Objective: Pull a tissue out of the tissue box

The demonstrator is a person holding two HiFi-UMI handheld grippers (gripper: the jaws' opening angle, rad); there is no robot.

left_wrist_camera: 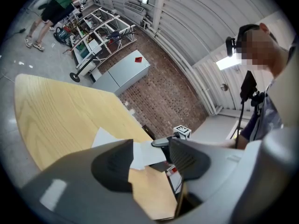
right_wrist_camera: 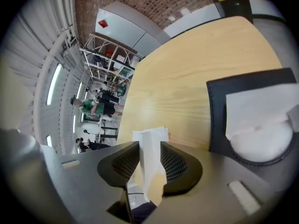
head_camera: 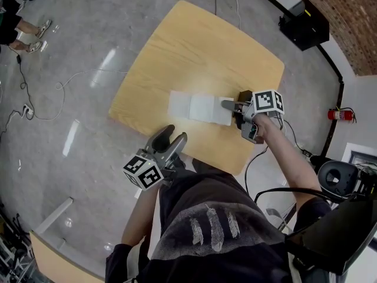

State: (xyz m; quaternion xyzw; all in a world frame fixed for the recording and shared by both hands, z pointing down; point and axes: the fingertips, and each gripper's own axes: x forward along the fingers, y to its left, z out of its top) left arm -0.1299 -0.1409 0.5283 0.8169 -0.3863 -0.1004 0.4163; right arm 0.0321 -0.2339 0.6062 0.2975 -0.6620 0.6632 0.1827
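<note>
A white tissue (head_camera: 197,108) lies spread flat on the wooden table (head_camera: 200,46). My right gripper (head_camera: 231,107) is at the tissue's right edge. In the right gripper view a folded end of the tissue (right_wrist_camera: 150,136) stands loosely in the gap of the right gripper (right_wrist_camera: 149,146), whose jaws are a little apart. The dark tissue box (right_wrist_camera: 217,115), with a white tissue (right_wrist_camera: 254,111) in its opening, sits just to the right. My left gripper (head_camera: 175,133) hovers off the table's near edge, open and empty. In its own view the left gripper (left_wrist_camera: 150,149) faces the tissue (left_wrist_camera: 106,137).
A black box (head_camera: 305,23) and a red fire extinguisher (head_camera: 341,115) are on the floor at the right. Cables (head_camera: 41,99) trail over the floor at the left, near a person's legs (head_camera: 23,34). Metal racks (left_wrist_camera: 100,29) stand beyond the table.
</note>
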